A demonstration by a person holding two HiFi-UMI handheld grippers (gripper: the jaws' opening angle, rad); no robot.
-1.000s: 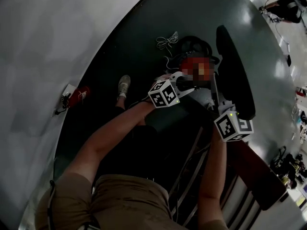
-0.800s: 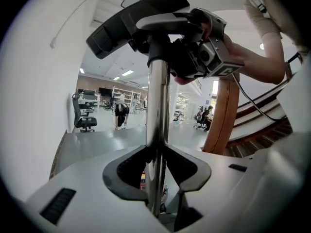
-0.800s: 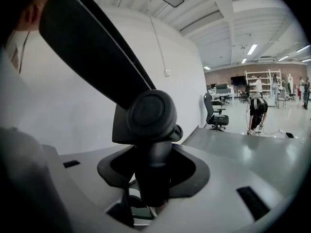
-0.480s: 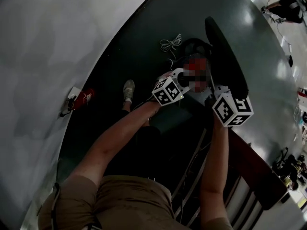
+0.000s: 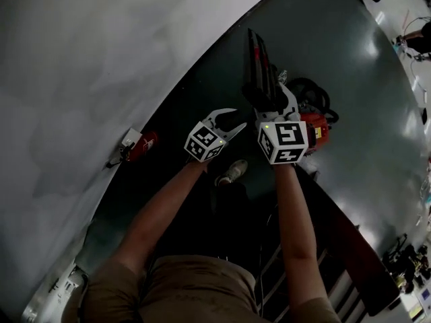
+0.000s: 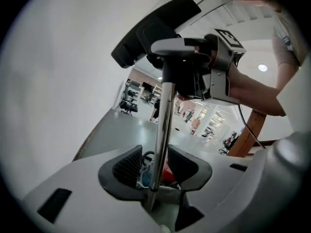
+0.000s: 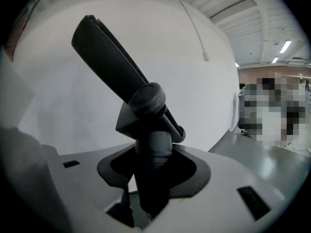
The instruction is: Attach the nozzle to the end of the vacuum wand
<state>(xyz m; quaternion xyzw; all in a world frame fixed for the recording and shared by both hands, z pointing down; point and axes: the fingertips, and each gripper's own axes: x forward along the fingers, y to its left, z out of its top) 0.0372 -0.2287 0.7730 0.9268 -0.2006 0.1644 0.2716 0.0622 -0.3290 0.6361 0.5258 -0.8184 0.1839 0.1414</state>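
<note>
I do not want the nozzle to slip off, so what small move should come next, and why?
Probably close the left gripper on the wand. Its fingers have just been opening and the wand stands loose between them, while the right gripper holds the nozzle by its neck at the wand's top. A steady wand lets the nozzle be pressed home.

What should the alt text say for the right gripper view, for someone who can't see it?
The right tongs clamp the neck of a dark vacuum nozzle, whose long flat head slants up to the left against a white wall. A shiny grey floor and ceiling lights show at right.
</note>
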